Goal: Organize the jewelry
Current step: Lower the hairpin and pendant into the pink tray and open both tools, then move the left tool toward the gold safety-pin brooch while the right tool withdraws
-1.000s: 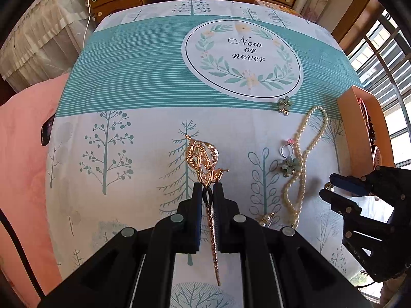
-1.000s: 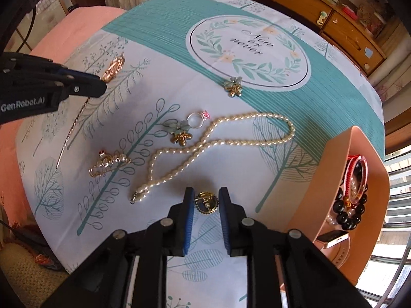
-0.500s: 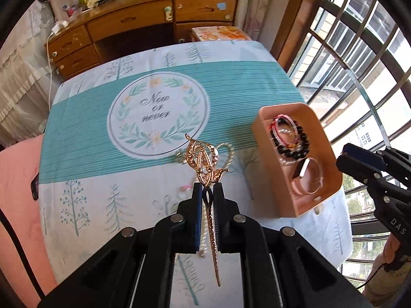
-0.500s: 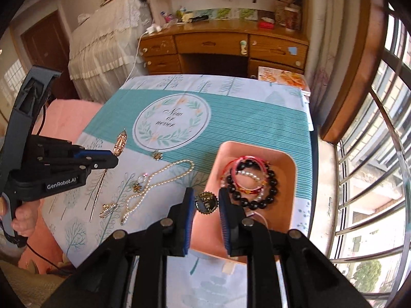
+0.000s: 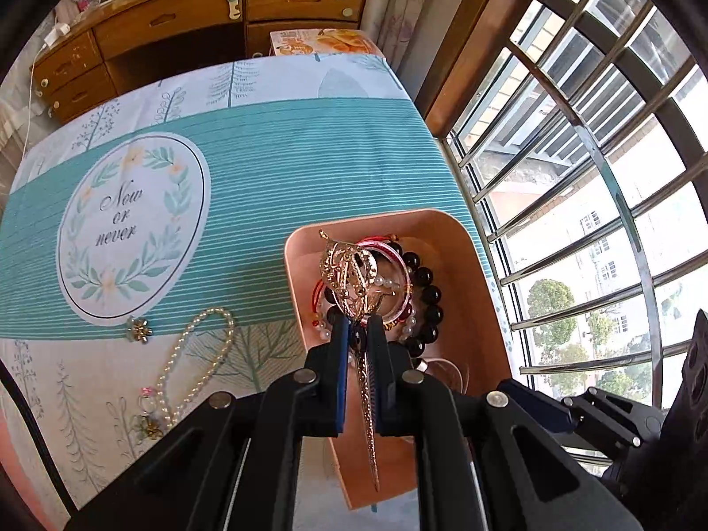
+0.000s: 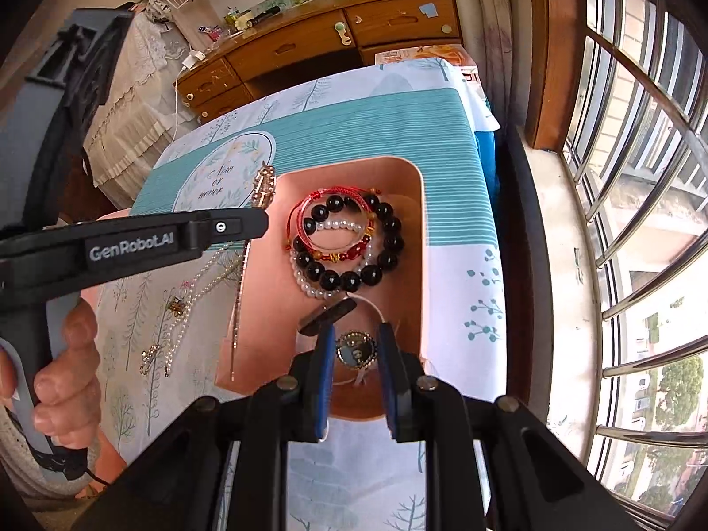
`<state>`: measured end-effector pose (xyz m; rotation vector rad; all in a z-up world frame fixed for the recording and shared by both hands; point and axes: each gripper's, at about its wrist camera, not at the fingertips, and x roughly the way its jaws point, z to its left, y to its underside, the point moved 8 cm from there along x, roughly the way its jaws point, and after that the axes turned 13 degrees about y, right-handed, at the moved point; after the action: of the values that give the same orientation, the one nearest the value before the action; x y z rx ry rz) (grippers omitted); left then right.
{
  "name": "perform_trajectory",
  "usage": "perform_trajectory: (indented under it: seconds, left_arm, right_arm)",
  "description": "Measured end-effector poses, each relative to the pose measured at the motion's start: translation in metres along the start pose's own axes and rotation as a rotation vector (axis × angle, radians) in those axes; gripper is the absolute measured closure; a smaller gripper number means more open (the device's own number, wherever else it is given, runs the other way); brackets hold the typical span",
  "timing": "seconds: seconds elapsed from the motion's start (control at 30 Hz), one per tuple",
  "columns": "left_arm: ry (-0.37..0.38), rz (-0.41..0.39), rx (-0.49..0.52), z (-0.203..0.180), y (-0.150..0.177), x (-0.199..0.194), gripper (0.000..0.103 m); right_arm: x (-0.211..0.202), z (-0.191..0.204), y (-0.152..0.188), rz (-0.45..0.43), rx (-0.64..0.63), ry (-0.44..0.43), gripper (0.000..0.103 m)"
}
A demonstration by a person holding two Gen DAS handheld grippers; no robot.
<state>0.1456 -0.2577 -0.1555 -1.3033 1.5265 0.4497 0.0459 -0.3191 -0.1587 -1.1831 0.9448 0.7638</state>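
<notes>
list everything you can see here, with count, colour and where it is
tray: 1, peach, on the tablecloth by the window
bracelets: several, black, red, pearl, in the tray
hairpin: 1, gold, in the left tool above the tray
round brooch: 1, gold, in the right tool above the tray
pearl necklace: 1, white, on the tablecloth
flower pieces: 2, gold-green, on the tablecloth
tablecloth: 1, teal and white
desk: 1, wooden, behind
left tool: 1, black, shut
right tool: 1, black, shut
hand: 1, on the left tool's handle
</notes>
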Motion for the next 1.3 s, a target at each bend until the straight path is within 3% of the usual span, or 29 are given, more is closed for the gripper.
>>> perform_trajectory:
  seconds: [0.13, 0.17, 0.2, 0.33, 0.37, 0.4, 0.47, 0.83, 1.3]
  left_arm:
    - [-0.002, 0.021, -0.06, 0.011, 0.002, 0.018, 0.097]
    - [-0.002, 0.026, -0.065, 0.013, 0.003, 0.02, 0.093]
    - [-0.002, 0.028, -0.066, 0.014, 0.004, 0.021, 0.082]
    - [0.03, 0.024, -0.043, 0.011, 0.004, 0.013, 0.073]
    - [0.029, 0.019, -0.032, 0.009, 0.004, 0.009, 0.069]
    - [0.013, 0.013, -0.021, 0.008, 0.004, 0.004, 0.053]
    - [-0.015, -0.024, 0.004, 0.006, 0.004, -0.01, 0.034]
    - [-0.068, -0.092, 0.041, 0.032, 0.019, -0.069, 0.034]
    - [-0.221, -0.16, 0.049, 0.096, 0.059, -0.149, 0.034]
  right_arm:
    - [0.01, -0.002, 0.001, 0.021, 0.019, -0.018, 0.083]
    - [0.011, -0.001, 0.0, 0.021, 0.024, -0.023, 0.083]
    - [0.013, 0.0, 0.0, 0.026, 0.027, -0.026, 0.083]
    - [0.015, 0.003, -0.005, 0.019, 0.036, -0.021, 0.083]
    - [0.015, 0.004, -0.006, 0.015, 0.037, -0.024, 0.083]
    - [0.014, 0.005, -0.007, 0.01, 0.039, -0.026, 0.083]
    - [0.011, 0.008, -0.008, -0.002, 0.038, -0.03, 0.083]
    - [-0.008, 0.028, -0.006, -0.053, 0.04, -0.046, 0.083]
    - [-0.03, 0.077, 0.006, -0.092, -0.043, -0.078, 0.083]
